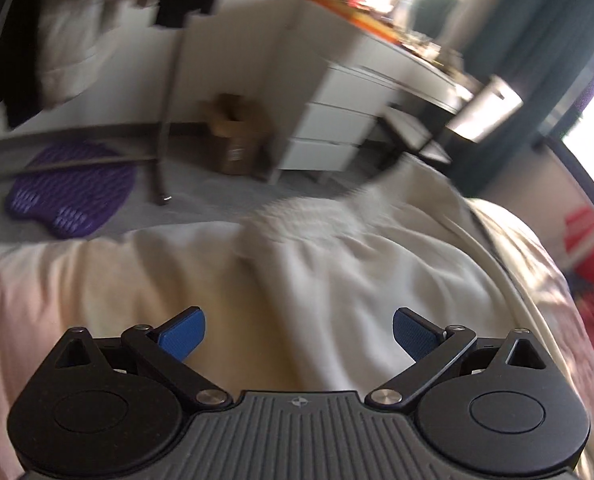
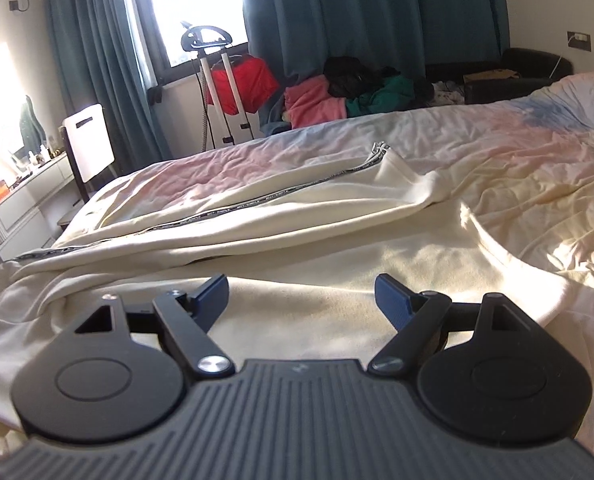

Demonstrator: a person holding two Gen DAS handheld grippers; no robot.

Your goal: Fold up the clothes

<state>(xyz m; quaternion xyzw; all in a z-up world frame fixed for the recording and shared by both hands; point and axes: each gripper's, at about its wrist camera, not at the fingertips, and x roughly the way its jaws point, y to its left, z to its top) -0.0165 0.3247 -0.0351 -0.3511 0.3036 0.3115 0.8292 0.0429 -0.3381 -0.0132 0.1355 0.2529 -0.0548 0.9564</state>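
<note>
On bed (image 2: 517, 160), cream garment (image 2: 257, 216) spread flat, trousers by look of black side stripe (image 2: 257, 200).

Left gripper (image 1: 299, 334): jaws spread wide, nothing between, hovering over ribbed waistband end (image 1: 297, 216), cloth just ahead and below. View blurred.

Right gripper (image 2: 299, 300): jaws likewise spread, empty, low over near leg; striped leg lies beyond, running away up-right.

Judgement: between grasps, fold not yet made. Next move calls for each gripper pinching an edge, then lifting together.
</note>
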